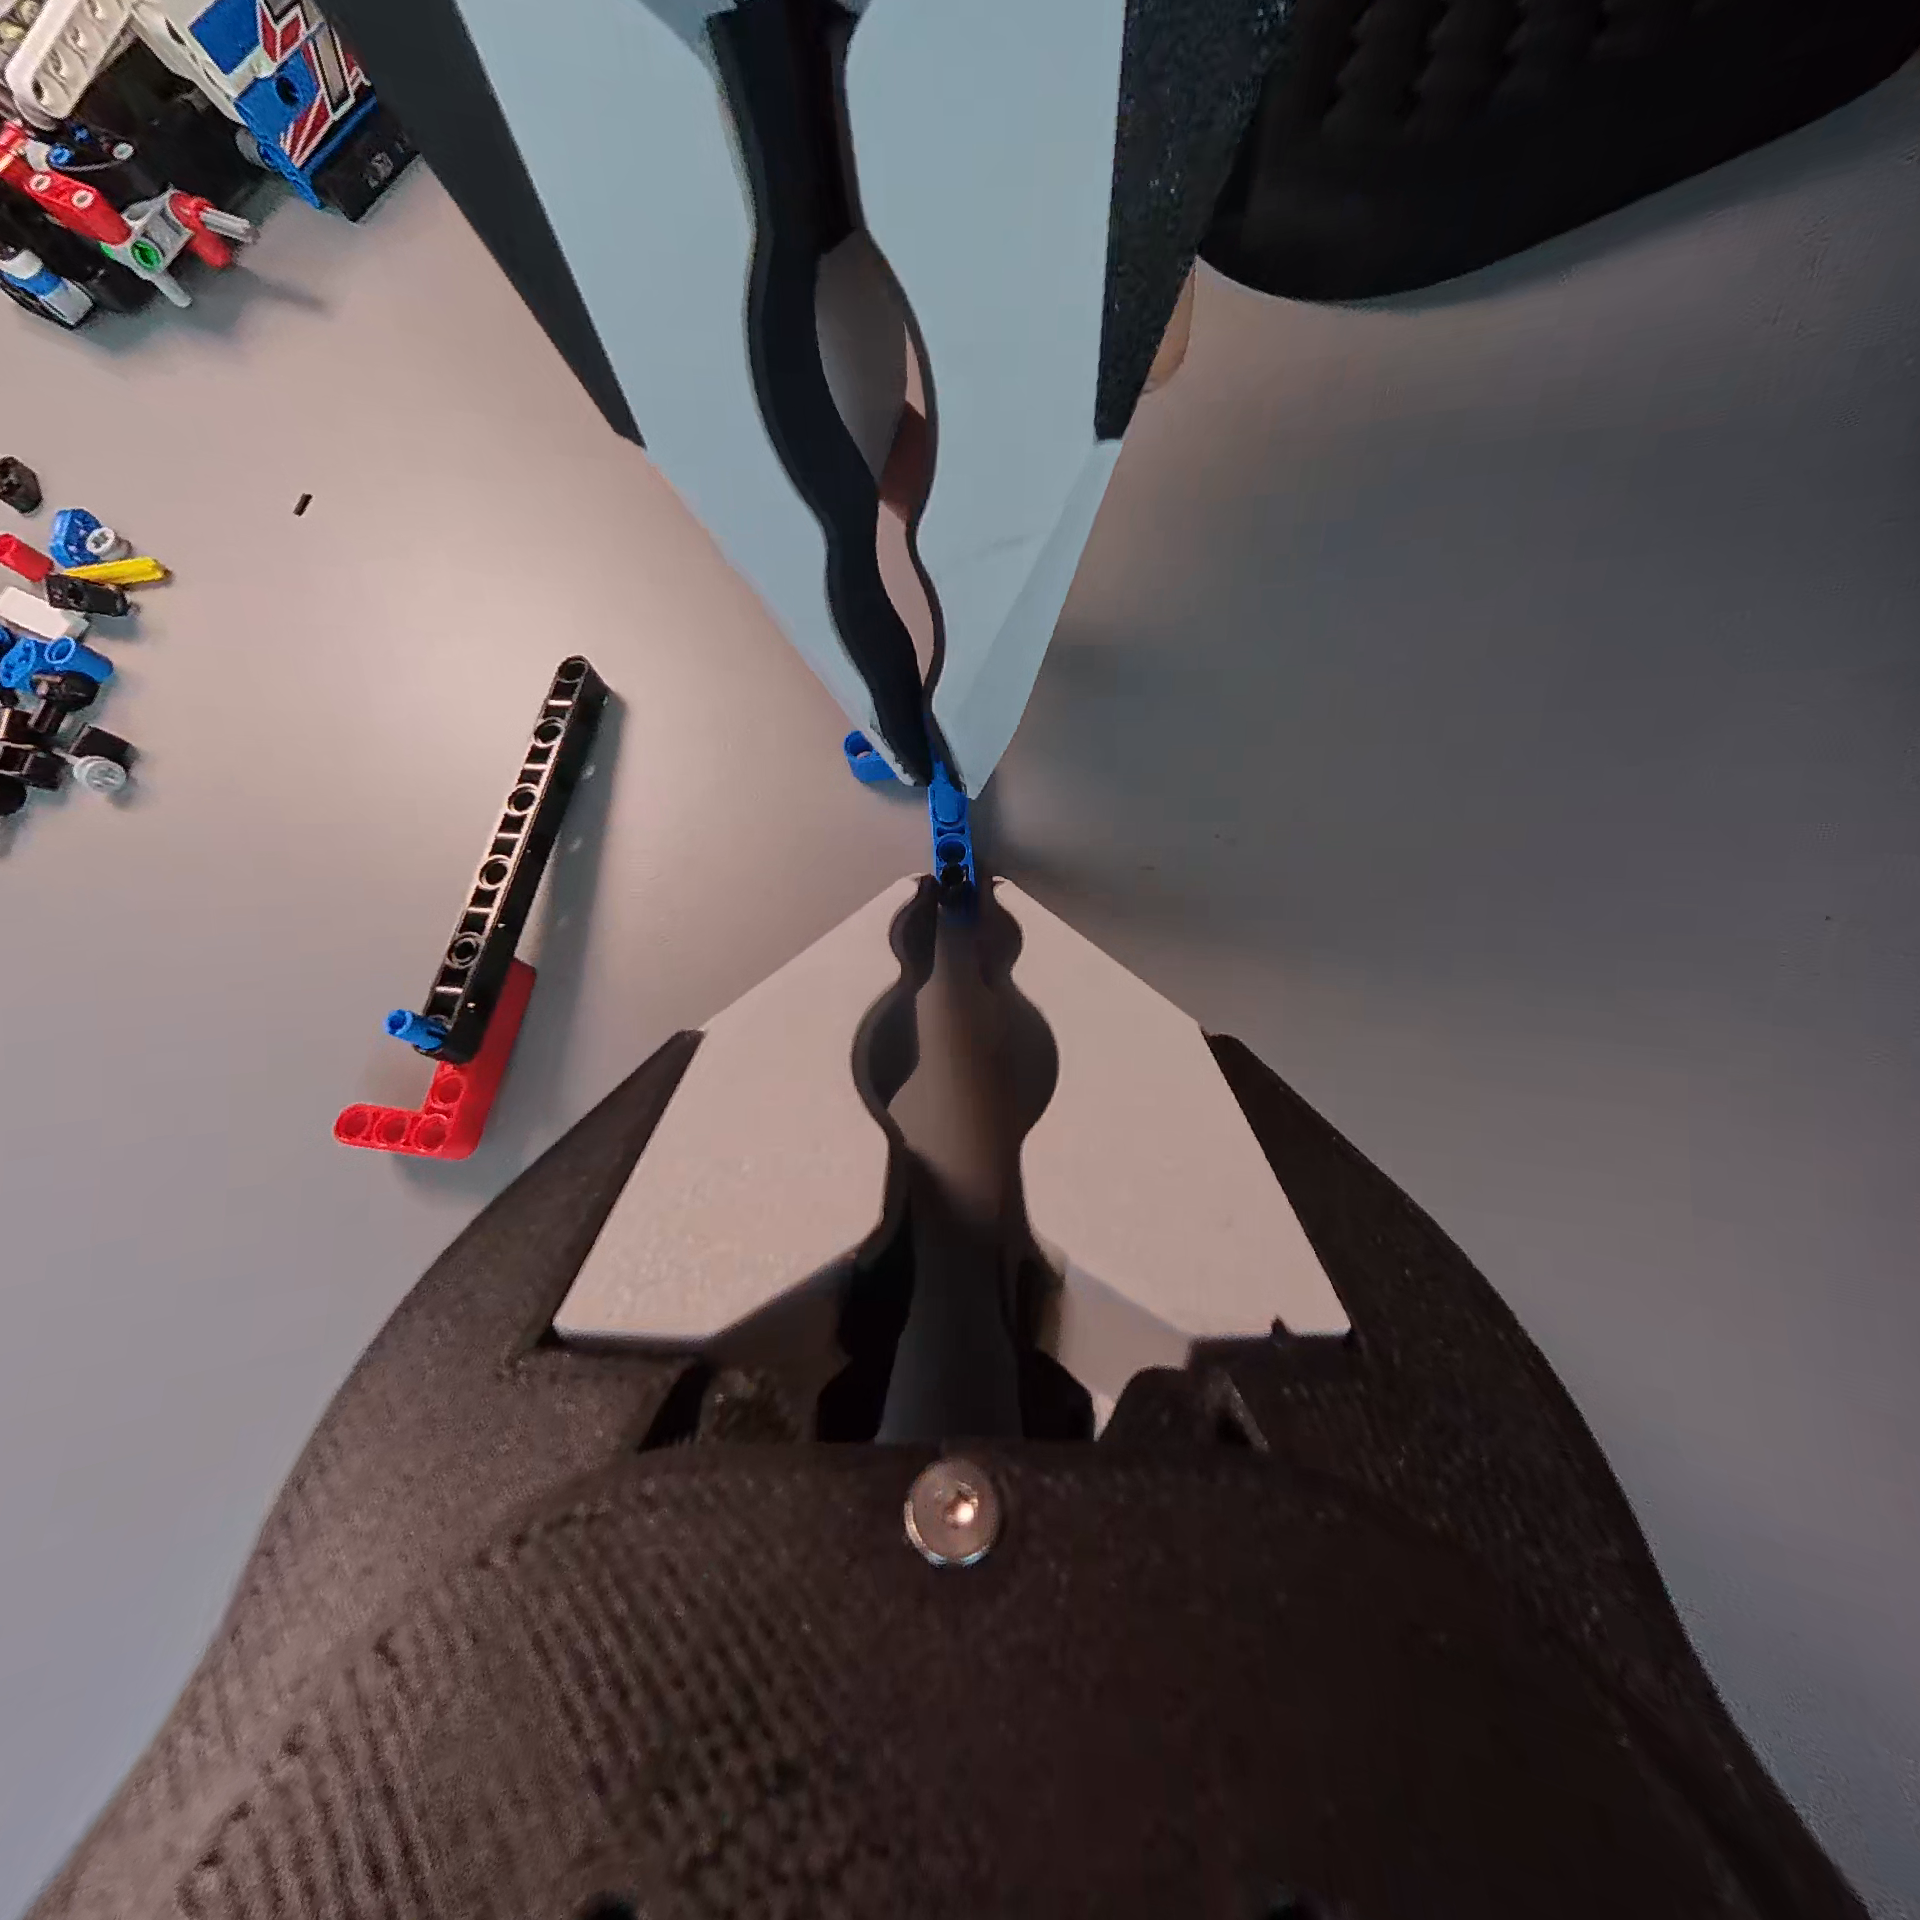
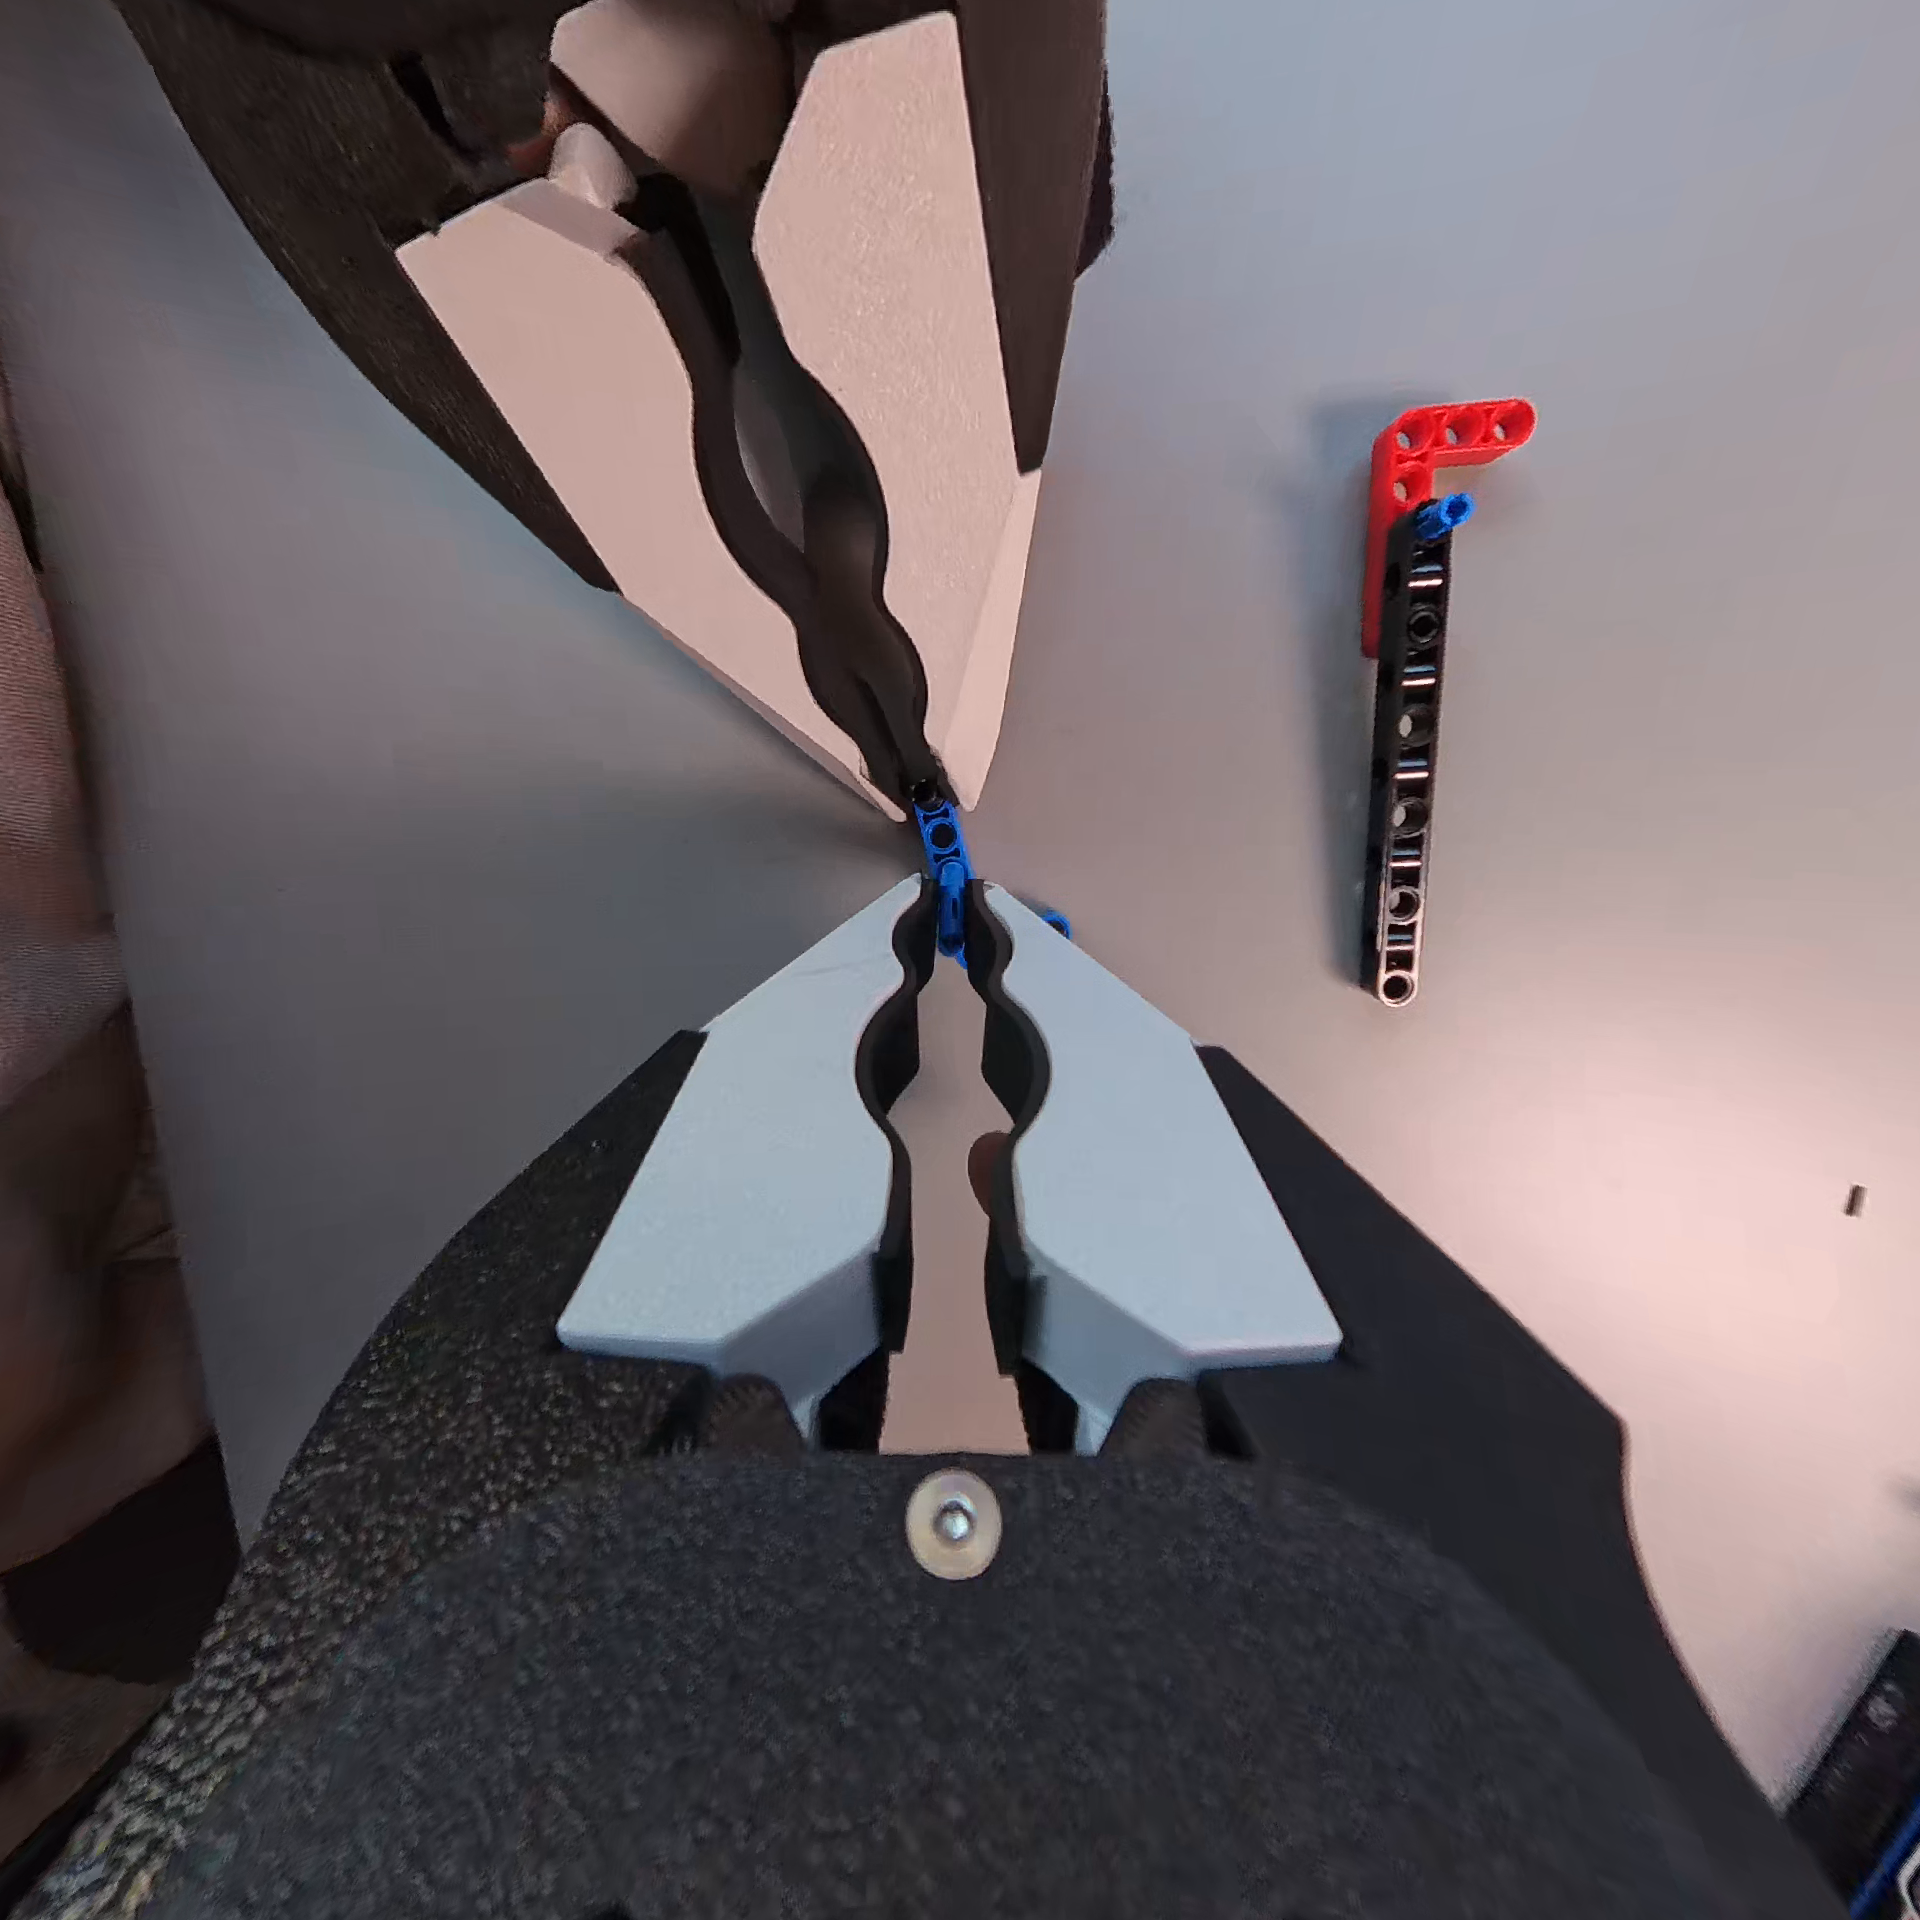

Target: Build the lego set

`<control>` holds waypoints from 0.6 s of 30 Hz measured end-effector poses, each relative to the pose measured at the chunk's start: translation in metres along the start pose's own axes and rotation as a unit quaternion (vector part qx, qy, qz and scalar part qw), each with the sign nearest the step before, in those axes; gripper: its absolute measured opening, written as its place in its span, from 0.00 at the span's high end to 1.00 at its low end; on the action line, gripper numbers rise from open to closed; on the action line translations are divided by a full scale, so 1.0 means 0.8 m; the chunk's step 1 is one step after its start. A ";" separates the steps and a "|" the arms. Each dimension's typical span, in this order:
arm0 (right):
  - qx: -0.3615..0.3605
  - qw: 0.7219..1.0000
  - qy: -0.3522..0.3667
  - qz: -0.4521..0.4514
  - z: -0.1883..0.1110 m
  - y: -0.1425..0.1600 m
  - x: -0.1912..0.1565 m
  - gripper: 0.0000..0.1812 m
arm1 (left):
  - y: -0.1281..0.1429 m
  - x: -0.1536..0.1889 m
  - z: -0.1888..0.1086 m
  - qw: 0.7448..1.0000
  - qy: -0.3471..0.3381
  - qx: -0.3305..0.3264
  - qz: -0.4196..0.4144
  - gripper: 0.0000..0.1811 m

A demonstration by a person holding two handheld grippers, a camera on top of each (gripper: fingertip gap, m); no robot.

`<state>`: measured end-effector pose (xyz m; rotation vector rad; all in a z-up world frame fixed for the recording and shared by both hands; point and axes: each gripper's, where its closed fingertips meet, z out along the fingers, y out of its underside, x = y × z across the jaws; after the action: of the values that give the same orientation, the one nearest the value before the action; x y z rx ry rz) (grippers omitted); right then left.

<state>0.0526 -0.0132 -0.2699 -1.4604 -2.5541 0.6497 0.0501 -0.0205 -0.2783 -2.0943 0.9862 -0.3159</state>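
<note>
We see a plain matte grey tabletop (image 1: 1455, 727) filling both views, lit warmer toward the right in the right wrist view (image 2: 1662, 1299). At that view's left edge hangs brownish cloth (image 2: 62, 935); we cannot tell what it belongs to. In its lower right corner sits a dark, flat object (image 2: 1860, 1787), cropped.

Small beam (image 1: 950, 826) between both grippers' jaws — long beam (image 1: 520, 847) atop angled piece (image 1: 436, 1112), loose parts (image 1: 57, 644) beyond

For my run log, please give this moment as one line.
left gripper: shut on blue connector | right gripper: shut on blue connector, opposite end | black beam with red L-piece: lying on table
</note>
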 end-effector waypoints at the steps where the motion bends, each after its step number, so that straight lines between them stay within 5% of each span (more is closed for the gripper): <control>1: -0.009 1.000 -0.003 0.003 0.000 0.001 -0.001 0.98 | 0.000 0.000 0.000 1.000 0.000 0.000 0.001 0.97; 18: -0.074 0.997 0.008 0.014 0.003 -0.002 -0.004 0.98 | -0.003 0.003 0.002 0.999 -0.007 0.015 0.028 0.97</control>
<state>0.0520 -0.0170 -0.2709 -1.5410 -2.6243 0.4594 0.0539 -0.0206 -0.2776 -2.0344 1.0241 -0.2859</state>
